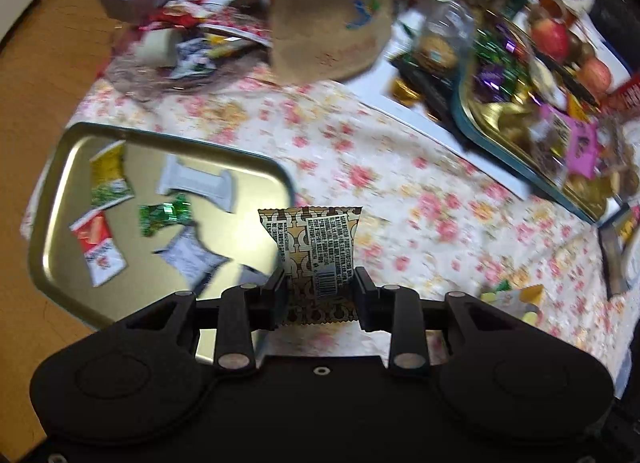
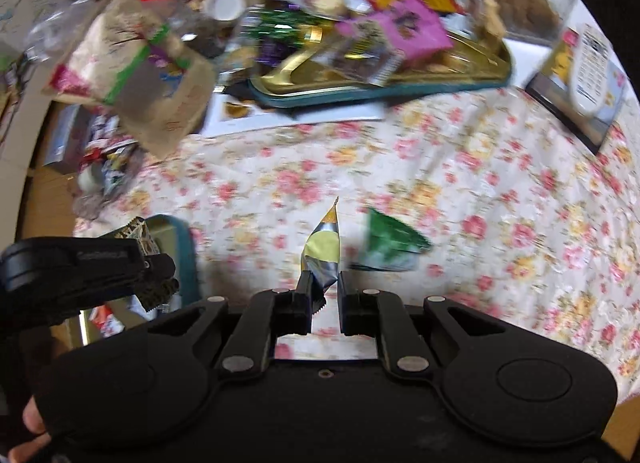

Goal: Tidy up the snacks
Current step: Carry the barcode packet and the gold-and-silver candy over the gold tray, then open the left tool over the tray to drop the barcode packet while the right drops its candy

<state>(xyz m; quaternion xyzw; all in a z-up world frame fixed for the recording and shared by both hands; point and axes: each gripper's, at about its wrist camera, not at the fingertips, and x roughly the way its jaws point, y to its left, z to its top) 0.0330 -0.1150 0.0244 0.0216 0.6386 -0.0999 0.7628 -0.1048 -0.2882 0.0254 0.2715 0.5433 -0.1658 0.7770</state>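
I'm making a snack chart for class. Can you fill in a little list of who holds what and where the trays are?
left gripper: shut on gold patterned packet
right gripper: shut on yellow and silver packet
near tray: holds five wrapped snacks, on floral tablecloth
far tray: piled with mixed sweets
loose on cloth: green packet
burlap bag: behind the near tray
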